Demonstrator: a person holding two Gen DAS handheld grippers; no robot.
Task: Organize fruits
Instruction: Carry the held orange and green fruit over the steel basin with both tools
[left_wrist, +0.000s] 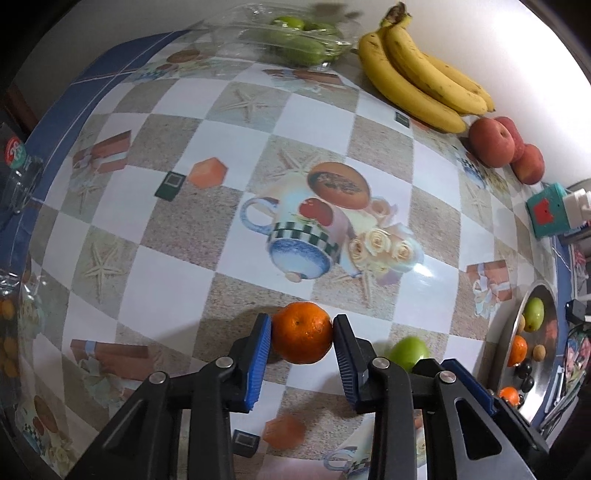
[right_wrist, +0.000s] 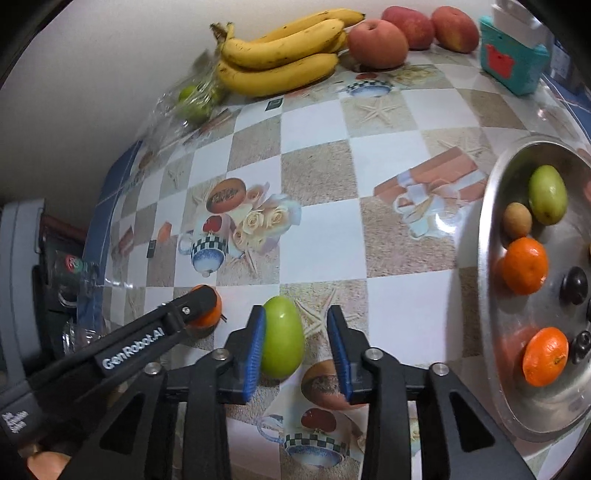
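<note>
My left gripper (left_wrist: 302, 330) is shut on a mandarin (left_wrist: 302, 332), both blue pads touching its sides, low over the table. In the right wrist view this gripper (right_wrist: 207, 308) covers most of the mandarin (right_wrist: 212, 314). My right gripper (right_wrist: 295, 332) is open around a green fruit (right_wrist: 282, 338); the left pad touches it and a gap shows at the right pad. The green fruit also shows in the left wrist view (left_wrist: 408, 352). A metal plate (right_wrist: 480, 266) at the right holds two mandarins, a green fruit (right_wrist: 547, 199) and small dark and brown fruits.
Bananas (right_wrist: 280, 55) and red apples (right_wrist: 376, 42) lie along the far wall. A clear plastic box of green fruits (left_wrist: 295, 40) stands at the far left. A teal box (right_wrist: 511, 61) sits at the far right. A clear container (left_wrist: 18, 177) stands at the table's left edge.
</note>
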